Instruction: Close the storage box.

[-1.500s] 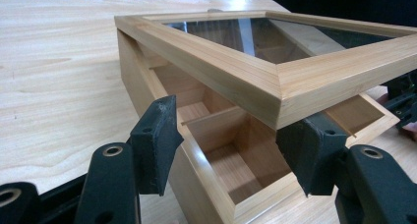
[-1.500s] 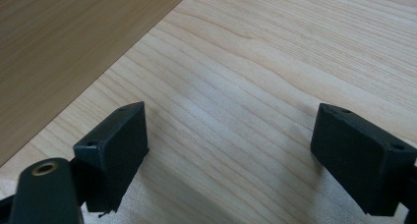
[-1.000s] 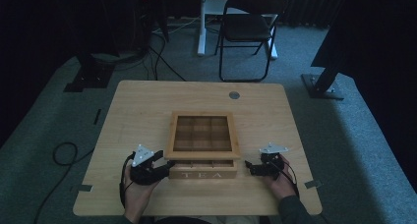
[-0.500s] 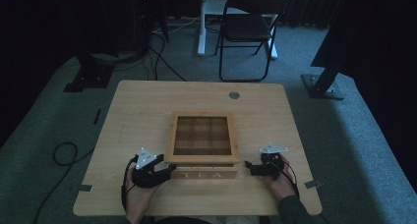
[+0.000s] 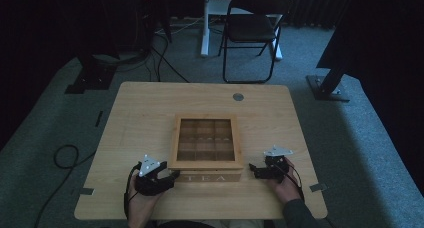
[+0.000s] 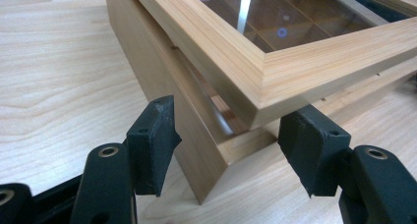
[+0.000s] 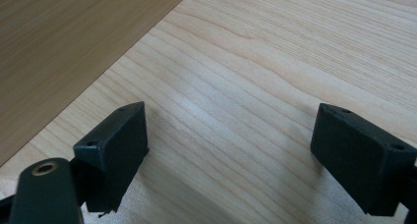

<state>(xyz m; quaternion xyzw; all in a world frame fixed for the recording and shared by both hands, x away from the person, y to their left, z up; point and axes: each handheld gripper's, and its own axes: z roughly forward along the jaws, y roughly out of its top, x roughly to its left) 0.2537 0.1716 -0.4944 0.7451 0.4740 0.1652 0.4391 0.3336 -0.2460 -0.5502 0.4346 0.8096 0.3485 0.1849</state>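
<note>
A wooden tea box with a glass lid and several compartments stands in the middle of the table, "TEA" on its front. My left gripper is at the box's front left corner. Its jaws have just been opening. In the left gripper view the pads stand apart on either side of that corner without pressing on it. The lid overhangs the box body with a thin gap under it. My right gripper rests open beside the front right corner, with bare table between its pads and the box side at upper left.
The light wooden table has a round grommet near its far edge. A folding chair and stand bases are on the carpet beyond, with cables on the floor at the left.
My left gripper has slipped slightly toward the table's near edge and stays at the box corner. The right gripper and the box have not moved.
</note>
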